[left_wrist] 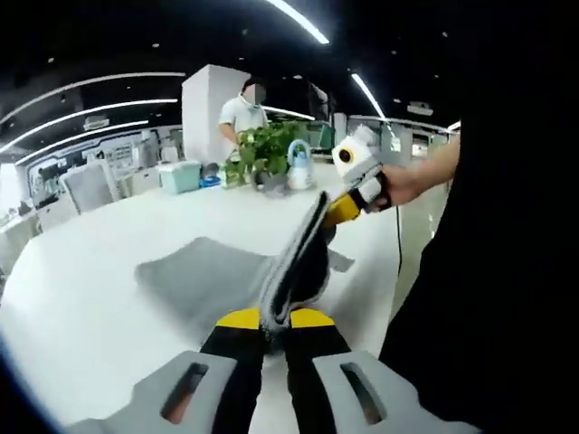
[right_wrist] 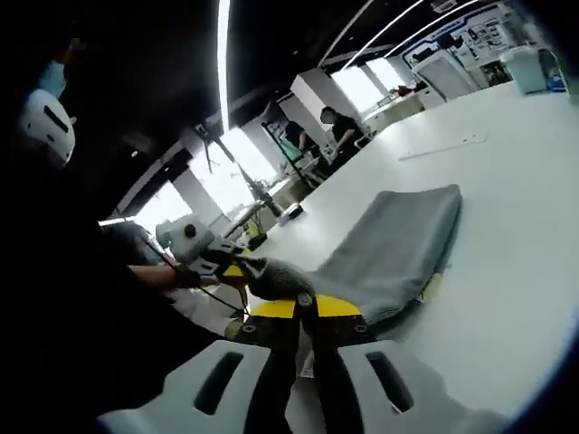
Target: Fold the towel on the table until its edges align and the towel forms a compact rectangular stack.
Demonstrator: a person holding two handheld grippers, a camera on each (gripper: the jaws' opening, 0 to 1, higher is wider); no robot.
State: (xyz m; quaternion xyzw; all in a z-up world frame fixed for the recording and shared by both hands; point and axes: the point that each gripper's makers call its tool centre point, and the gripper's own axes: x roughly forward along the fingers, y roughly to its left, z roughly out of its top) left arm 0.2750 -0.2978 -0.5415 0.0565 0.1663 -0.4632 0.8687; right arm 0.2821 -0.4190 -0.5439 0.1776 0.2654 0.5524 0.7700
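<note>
Towel (left_wrist: pixel 226 276): grey, partly flat on the white table (left_wrist: pixel 90 271), near edge lifted between both grippers.
Left gripper (left_wrist: pixel 274 318): jaws closed on the raised towel edge.
Right gripper (right_wrist: pixel 305 308): jaws closed on another part of that edge.
Background: potted plant (left_wrist: pixel 267 149), standing person (left_wrist: pixel 242 113).

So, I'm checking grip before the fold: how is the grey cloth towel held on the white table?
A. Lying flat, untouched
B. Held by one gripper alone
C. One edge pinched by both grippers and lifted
C: the left gripper and the right gripper each pinch the grey towel's edge, raised off the white table.
</note>
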